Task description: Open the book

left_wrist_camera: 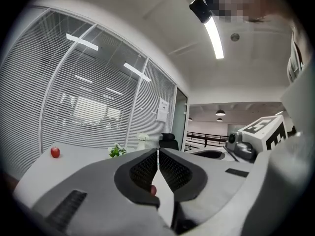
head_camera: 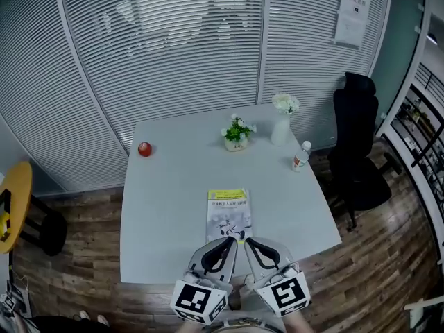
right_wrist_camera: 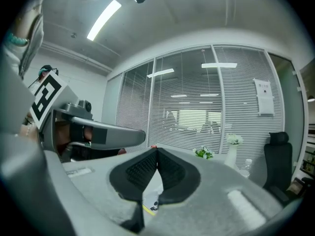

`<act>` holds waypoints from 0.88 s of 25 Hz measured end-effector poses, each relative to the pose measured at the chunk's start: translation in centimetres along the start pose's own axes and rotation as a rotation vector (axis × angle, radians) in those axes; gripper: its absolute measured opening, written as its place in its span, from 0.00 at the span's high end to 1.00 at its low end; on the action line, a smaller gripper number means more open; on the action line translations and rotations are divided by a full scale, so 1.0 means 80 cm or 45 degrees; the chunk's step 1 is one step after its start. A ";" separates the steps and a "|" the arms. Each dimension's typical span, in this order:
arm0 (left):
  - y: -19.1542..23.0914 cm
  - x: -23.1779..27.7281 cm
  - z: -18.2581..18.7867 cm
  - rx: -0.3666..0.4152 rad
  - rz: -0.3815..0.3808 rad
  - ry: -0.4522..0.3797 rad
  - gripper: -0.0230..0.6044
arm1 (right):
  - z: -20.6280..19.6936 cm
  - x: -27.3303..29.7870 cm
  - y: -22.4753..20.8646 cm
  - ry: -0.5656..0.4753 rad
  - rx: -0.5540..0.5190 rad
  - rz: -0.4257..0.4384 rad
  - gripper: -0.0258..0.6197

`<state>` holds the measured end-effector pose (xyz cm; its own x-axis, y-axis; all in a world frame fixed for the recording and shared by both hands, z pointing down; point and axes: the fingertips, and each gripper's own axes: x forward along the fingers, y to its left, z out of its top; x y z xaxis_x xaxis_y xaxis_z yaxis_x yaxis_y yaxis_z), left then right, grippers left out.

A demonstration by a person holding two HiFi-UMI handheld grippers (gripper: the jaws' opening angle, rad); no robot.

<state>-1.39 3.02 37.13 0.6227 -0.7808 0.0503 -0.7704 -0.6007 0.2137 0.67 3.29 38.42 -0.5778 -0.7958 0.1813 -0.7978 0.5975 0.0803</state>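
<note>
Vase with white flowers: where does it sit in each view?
Head view: vase upper middle, right of centre.
Left gripper view: vase just left of centre.
Right gripper view: vase right of centre.
Shared landmark: plant just left of it in each.

The left gripper (head_camera: 231, 241) and right gripper (head_camera: 250, 242), at the bottom centre of the head view, were pale grey moulded shells. Black ribbed pads (left_wrist_camera: 145, 171) lined their curved jaws. Each carried a white cube (head_camera: 198, 300) printed with black square markers at its rear.
</note>
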 end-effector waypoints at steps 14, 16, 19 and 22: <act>0.012 0.078 -0.003 0.004 0.123 0.009 0.95 | -0.013 0.036 -0.075 0.013 -0.010 0.140 0.96; 0.012 0.085 -0.005 0.008 0.140 0.008 0.95 | -0.015 0.039 -0.081 0.015 -0.014 0.167 0.96; 0.015 0.098 -0.005 0.022 0.178 0.001 0.95 | -0.016 0.047 -0.092 0.010 -0.022 0.208 0.96; 0.015 0.106 -0.006 0.020 0.214 -0.007 0.95 | -0.019 0.053 -0.100 0.001 -0.027 0.249 0.96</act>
<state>3.03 -4.28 38.29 0.4839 -0.8715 0.0791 -0.8659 -0.4638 0.1871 4.86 -4.71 40.01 -0.7213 -0.6643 0.1960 -0.6665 0.7427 0.0642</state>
